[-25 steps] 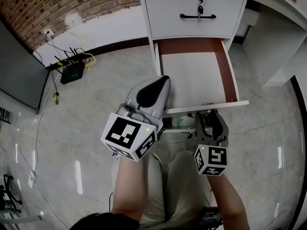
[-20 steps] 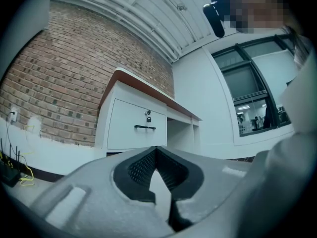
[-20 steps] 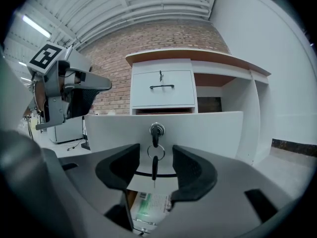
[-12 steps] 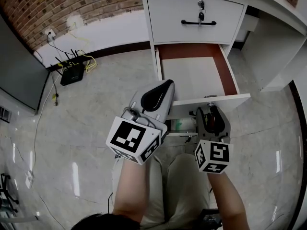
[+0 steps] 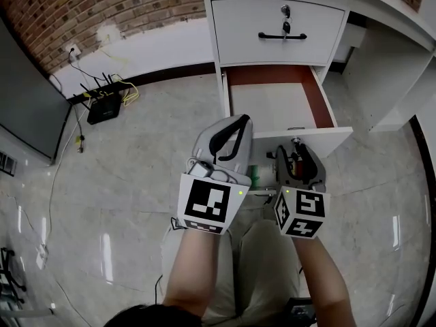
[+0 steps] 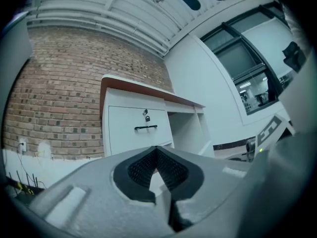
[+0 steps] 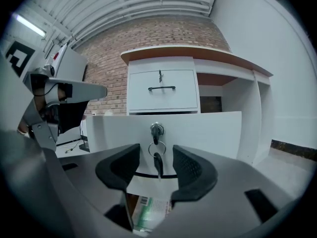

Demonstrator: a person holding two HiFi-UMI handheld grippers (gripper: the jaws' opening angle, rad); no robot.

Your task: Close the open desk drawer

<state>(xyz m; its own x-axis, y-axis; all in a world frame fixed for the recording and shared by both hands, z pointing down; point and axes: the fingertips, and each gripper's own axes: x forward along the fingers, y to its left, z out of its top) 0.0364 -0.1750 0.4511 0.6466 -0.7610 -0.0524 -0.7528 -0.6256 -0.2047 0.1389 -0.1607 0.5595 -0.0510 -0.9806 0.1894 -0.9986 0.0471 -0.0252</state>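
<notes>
The open middle drawer (image 5: 272, 104) of the white desk has a red-brown inner wall and a pale bottom. Its white front panel (image 5: 335, 135) faces me. My right gripper (image 5: 296, 148) stands open just before that panel. In the right gripper view its jaws (image 7: 157, 165) sit either side of the key (image 7: 157, 161) that hangs from the panel's lock (image 7: 157, 129), with neither pad on it. My left gripper (image 5: 238, 121) is shut and empty, at the drawer's front left corner, and the left gripper view (image 6: 157, 151) shows its pads meeting. Above, the upper drawer (image 5: 276, 22) is closed.
A green-and-white box (image 5: 253, 176) lies below the drawer front. A black router with cables (image 5: 102, 107) sits on the floor by the brick wall (image 5: 102, 5). A dark panel (image 5: 27, 107) stands at the left. The desk's knee space (image 5: 388, 67) opens at the right.
The drawer has slid partway into the desk, and less of its bottom shows. Both grippers have moved forward with its front panel. The left gripper has turned its marker cube toward the camera.
</notes>
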